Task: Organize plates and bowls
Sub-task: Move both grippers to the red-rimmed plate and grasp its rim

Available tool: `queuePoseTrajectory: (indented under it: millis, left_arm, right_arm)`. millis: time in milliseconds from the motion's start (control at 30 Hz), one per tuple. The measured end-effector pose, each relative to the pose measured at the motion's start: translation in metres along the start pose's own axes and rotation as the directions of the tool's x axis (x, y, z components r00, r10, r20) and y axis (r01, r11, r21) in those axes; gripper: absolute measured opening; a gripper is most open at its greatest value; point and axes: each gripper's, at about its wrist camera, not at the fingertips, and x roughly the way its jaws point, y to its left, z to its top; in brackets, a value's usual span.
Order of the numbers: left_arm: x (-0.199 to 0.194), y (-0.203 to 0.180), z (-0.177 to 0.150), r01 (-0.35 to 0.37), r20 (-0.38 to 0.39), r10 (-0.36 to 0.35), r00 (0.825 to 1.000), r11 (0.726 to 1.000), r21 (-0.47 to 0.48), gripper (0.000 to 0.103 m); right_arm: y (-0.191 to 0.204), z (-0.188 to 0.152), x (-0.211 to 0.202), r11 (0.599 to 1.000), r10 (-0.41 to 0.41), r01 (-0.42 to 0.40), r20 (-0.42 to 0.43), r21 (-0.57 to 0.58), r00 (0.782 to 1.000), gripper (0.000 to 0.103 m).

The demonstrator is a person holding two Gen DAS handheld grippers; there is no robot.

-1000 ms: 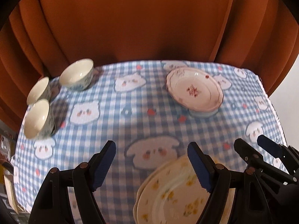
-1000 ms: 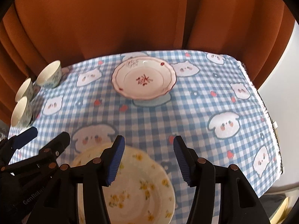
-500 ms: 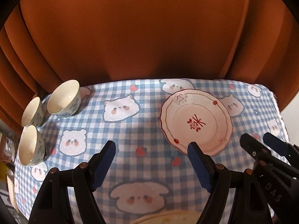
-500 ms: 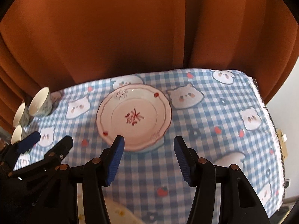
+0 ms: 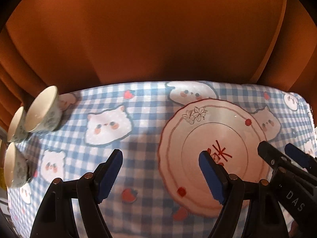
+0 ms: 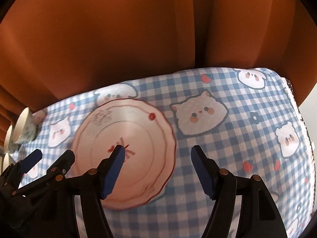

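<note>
Left gripper (image 5: pixel 160 173) spread, empty, above cloth (image 5: pixel 138 107) beside pink plate (image 5: pixel 214 138); right gripper (image 6: pixel 157 170) just widened, empty, straddling plate's right rim; three bowls (image 5: pixel 42 113) far left

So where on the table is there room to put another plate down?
The widest bare patch of tablecloth lies between the three bowls on the left edge and the pink plate. Another lies to the right of that plate, out to the cloth's right edge. It is crowded around the plate, where the left gripper and right gripper hover open.
</note>
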Motion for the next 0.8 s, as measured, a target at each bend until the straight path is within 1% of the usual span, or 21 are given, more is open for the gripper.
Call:
queuePoseTrajectory:
  millis: [100, 200, 333, 400, 500, 533, 600, 800]
  left_arm:
    - [0.018, -0.008, 0.001, 0.004, -0.021, -0.004, 1.000, 1.000, 0.021, 0.081]
    - [0.031, -0.013, 0.001, 0.017, -0.036, -0.016, 0.999, 1.000, 0.022, 0.080]
    - [0.042, -0.019, 0.000, 0.027, -0.051, -0.026, 0.998, 0.999, 0.035, 0.078]
    - [0.045, -0.019, -0.001, 0.037, -0.056, -0.035, 0.998, 0.999, 0.030, 0.076]
    - [0.047, -0.020, -0.002, 0.052, -0.054, -0.050, 0.997, 0.998, 0.034, 0.073]
    - [0.048, -0.020, -0.001, 0.064, -0.054, -0.062, 0.997, 0.997, 0.041, 0.069]
    - [0.048, -0.022, -0.002, 0.064, -0.056, -0.061, 0.997, 0.997, 0.047, 0.069]
    - [0.044, -0.018, -0.008, 0.076, -0.074, -0.072, 0.995, 0.996, 0.050, 0.066]
  right_arm:
    - [-0.007, 0.004, 0.016, 1.000, -0.001, 0.001, -0.011, 0.011, 1.000, 0.072]
    - [-0.014, 0.007, 0.033, 0.999, 0.028, -0.027, -0.035, 0.038, 0.999, 0.072]
    - [-0.012, 0.007, 0.047, 0.999, 0.029, -0.028, -0.039, 0.025, 0.999, 0.071]
    - [-0.010, 0.006, 0.053, 0.999, 0.030, -0.029, -0.048, 0.013, 0.998, 0.061]
    - [-0.009, 0.004, 0.059, 0.999, 0.035, -0.034, -0.061, 0.009, 0.998, 0.054]
    - [-0.010, 0.004, 0.059, 0.999, 0.040, -0.039, -0.060, 0.010, 0.997, 0.052]
    - [-0.008, 0.004, 0.059, 0.999, 0.047, -0.047, -0.062, 0.001, 0.997, 0.045]
    - [0.004, 0.000, 0.057, 0.999, 0.025, -0.026, -0.062, -0.025, 0.998, 0.045]
